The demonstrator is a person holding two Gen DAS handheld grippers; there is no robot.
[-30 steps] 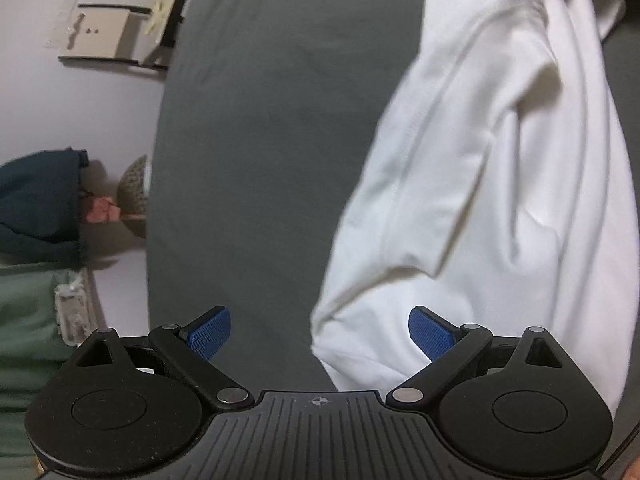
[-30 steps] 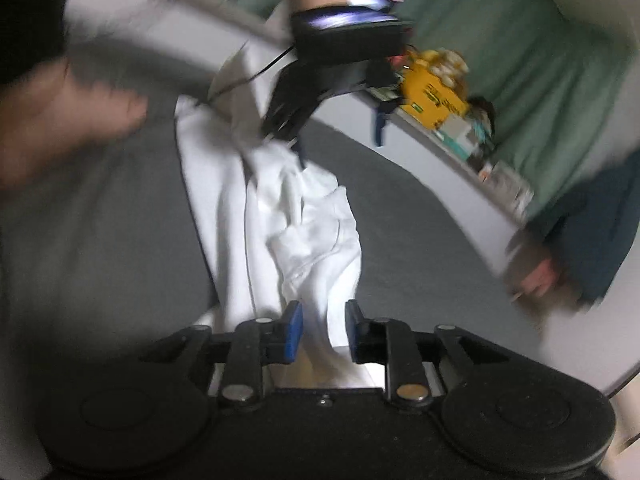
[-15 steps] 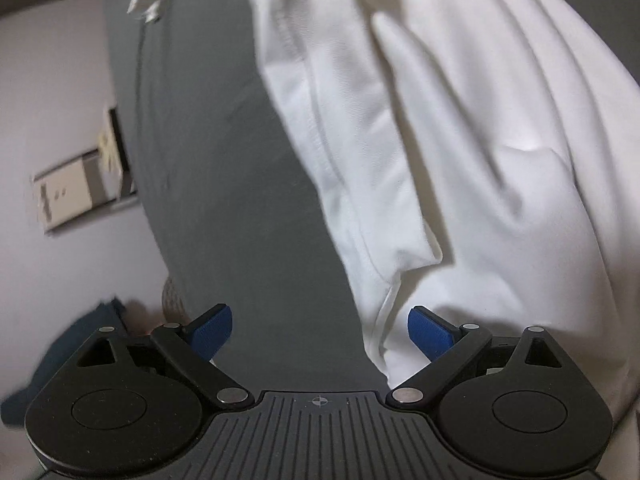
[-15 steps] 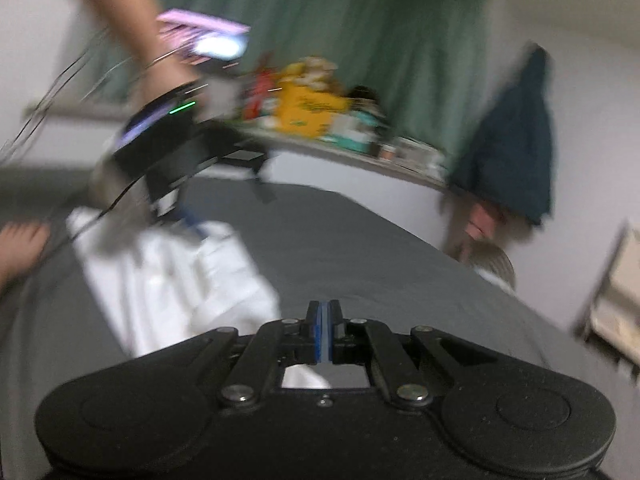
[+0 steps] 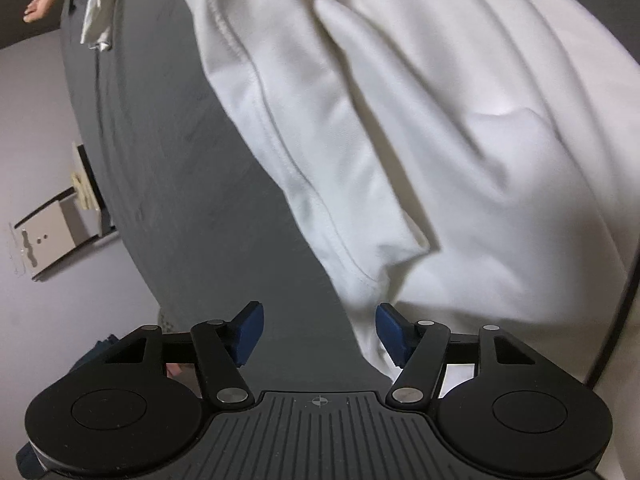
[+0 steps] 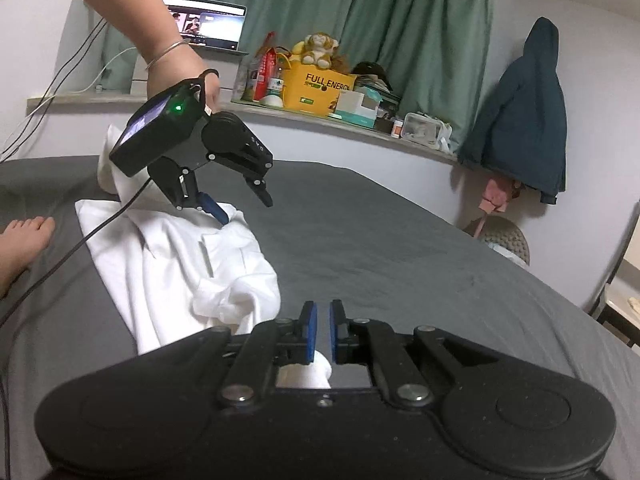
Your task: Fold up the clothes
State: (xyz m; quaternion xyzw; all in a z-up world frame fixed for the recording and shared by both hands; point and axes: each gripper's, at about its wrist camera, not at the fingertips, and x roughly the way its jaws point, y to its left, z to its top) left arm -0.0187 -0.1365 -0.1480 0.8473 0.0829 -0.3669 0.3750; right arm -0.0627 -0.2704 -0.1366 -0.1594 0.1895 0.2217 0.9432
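A white garment (image 5: 460,152) lies crumpled on the dark grey bed (image 5: 192,184). My left gripper (image 5: 318,332) hangs over its hem, jaws closing. The hem's edge runs between the pads close to the right pad (image 5: 390,332), and neither pad presses on it. In the right wrist view the same garment (image 6: 172,256) stretches from the left gripper (image 6: 244,208), held by a hand (image 6: 176,68), down to my right gripper (image 6: 320,326). The right jaws stand almost together, with a fold of white cloth caught low between the fingers.
A bare foot (image 6: 24,240) rests on the bed at the left. A cable (image 6: 60,260) trails across the sheet. Behind the bed runs a cluttered shelf (image 6: 320,92) with a laptop (image 6: 208,24); a dark jacket (image 6: 516,120) hangs on the wall, a stool (image 6: 504,240) below it.
The left view rolled and dropped closer to the garment's hem, and its jaws narrowed. The right jaws went from partly open to nearly together, and that view swung up to level.
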